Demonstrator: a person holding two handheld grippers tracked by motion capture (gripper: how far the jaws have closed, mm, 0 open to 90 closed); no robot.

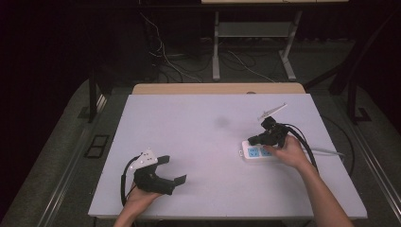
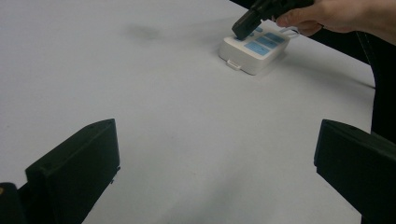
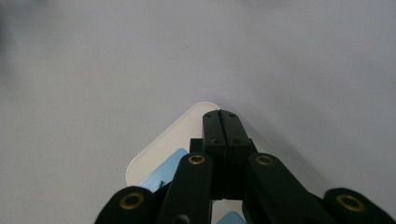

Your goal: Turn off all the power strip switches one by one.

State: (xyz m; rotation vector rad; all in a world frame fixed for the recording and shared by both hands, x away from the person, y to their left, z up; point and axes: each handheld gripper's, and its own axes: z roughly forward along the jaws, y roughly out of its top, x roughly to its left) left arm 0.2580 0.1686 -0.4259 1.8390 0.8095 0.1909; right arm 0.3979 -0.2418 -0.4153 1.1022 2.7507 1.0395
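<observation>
A white power strip [image 1: 257, 153] with blue socket faces lies on the right part of the white table [image 1: 203, 142]. My right gripper [image 1: 252, 139] is shut, its jaws pressed flat together with nothing between them, and its tips rest over the strip's left end [image 3: 187, 135]. In the left gripper view the same strip [image 2: 254, 49] sits far off with the right gripper's black tip [image 2: 243, 29] on top of it. My left gripper [image 1: 172, 170] rests near the table's front left, jaws spread wide apart and nothing between them [image 2: 215, 154].
A thin white cord [image 1: 326, 151] runs from the strip toward the table's right edge. A wooden board [image 1: 217, 88] lines the far edge. Cables and a metal stand's legs [image 1: 250, 52] are on the floor beyond.
</observation>
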